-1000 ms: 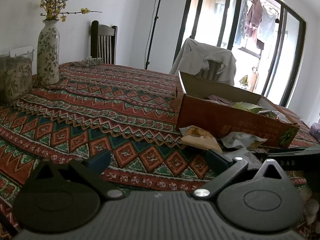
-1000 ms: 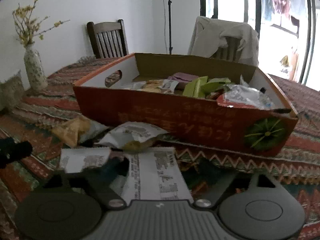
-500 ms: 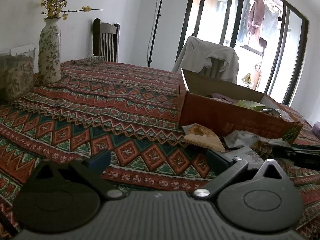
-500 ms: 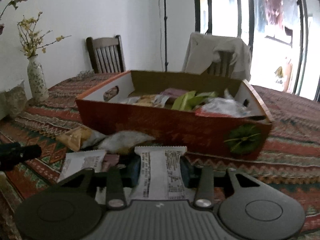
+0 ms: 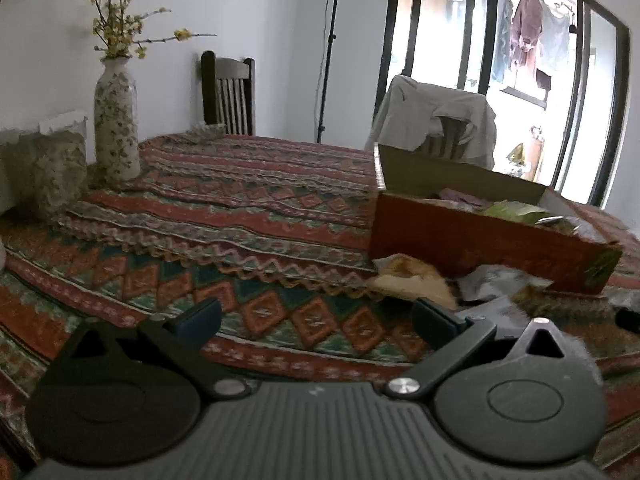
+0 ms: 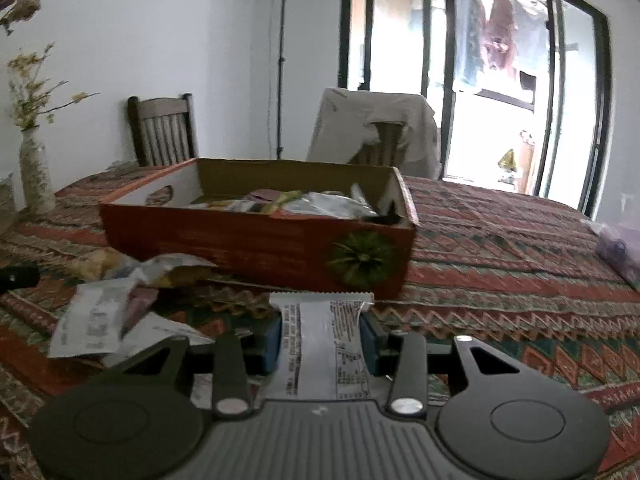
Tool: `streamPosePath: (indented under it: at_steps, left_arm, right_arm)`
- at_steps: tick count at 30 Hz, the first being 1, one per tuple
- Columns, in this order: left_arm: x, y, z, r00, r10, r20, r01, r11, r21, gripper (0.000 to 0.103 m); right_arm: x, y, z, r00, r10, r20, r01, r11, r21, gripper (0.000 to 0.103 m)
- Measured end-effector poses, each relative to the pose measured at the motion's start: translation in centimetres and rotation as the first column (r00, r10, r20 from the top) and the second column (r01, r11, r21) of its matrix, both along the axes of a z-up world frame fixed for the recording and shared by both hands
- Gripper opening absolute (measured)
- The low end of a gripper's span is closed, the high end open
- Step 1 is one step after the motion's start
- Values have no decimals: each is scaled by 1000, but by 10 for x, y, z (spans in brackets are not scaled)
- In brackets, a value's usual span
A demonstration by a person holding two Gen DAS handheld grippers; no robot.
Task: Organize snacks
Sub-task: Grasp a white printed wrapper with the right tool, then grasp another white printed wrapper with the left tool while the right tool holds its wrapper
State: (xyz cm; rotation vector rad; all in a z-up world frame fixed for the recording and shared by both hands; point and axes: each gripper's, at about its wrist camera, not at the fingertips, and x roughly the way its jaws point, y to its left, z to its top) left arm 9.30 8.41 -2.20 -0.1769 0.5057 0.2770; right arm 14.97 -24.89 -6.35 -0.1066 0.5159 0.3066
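An orange-red cardboard box (image 6: 256,248) with several snack packets inside stands on the patterned tablecloth (image 6: 500,264). My right gripper (image 6: 321,340) is shut on a white printed snack packet (image 6: 316,320), held in front of the box's near right corner. Loose packets lie left of it: a white one (image 6: 96,316), a silvery one (image 6: 176,264) and a yellow one (image 6: 100,264). My left gripper (image 5: 316,316) stands open over the cloth with nothing between its fingers. The box (image 5: 460,236) and the yellow packet (image 5: 412,276) are to its right.
A flowered vase (image 5: 116,120) and a filled jar (image 5: 60,168) stand at the table's far left. Two chairs (image 6: 164,132) are behind the table, one draped with a white garment (image 6: 372,128). A purple bag (image 6: 620,248) lies at the right edge.
My right gripper's fingers closed on the white packet and carried it off the table to the right, toward the box's near right corner. The left gripper stays open and has hardly moved.
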Motion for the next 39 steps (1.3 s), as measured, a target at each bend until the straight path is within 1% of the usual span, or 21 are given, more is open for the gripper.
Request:
streamPosePath:
  at_steps: [2,5,7,10,15,22,25,29,33,35,36,38,39]
  left_arm:
    - [1,-8,5,1000,-17,5,17,1000,-5,103]
    - [4,-25,10,999,-38,8,38,999,26,103]
    - [6,-34,11,999,-50,1,50,998,27,103]
    - [10,-47,12,998,-67,-13,68,998,14,103]
    - [15,-72,10,994,-100,-45,101,995,19,103]
    - [23,-103,3,986,-137,-91,143,988,57,103]
    - [32,-112,0,987,-119,-112,129,988,87,103]
    - [44,-113,-3,989,-71,-130,79,995,57,103]
    - [46,-110,-4,992,-38,-119,44,998,48,103]
    - [47,-108,-4,993,-26,-118,29,999,29,102]
    - [47,-106,-5,993,-12,-118,15,1000,23,100]
    - [47,-101,-6,993,3,-122,-3,1000,6,91]
    - [48,-100,-6,992,2,-126,-2,1000,-4,83]
  right_arm:
    - [2,-4,-3,1000,-15,3,15,1000,8,40]
    - [1,-4,-5,1000,-16,13,16,1000,11,40]
    - [-1,-6,-5,1000,-11,25,10,1000,20,40]
    - [-2,-7,-4,999,-9,32,8,999,32,40]
    - [-2,-10,-3,1000,-5,31,4,999,53,40]
    - [-2,-15,-3,1000,-10,29,8,996,86,40]
    - [-3,-15,-3,999,-9,31,6,996,93,40]
    - [-4,-15,-3,999,-2,42,-2,996,91,40]
    - [-4,-15,-2,999,3,43,-7,996,92,40]
    - [-5,-15,-2,999,4,43,-8,996,92,40]
    - [-4,-15,-2,999,6,42,-9,996,93,40]
    - [-4,-14,-2,999,7,41,-11,996,93,40]
    - [-4,-14,-2,999,7,41,-11,996,93,40]
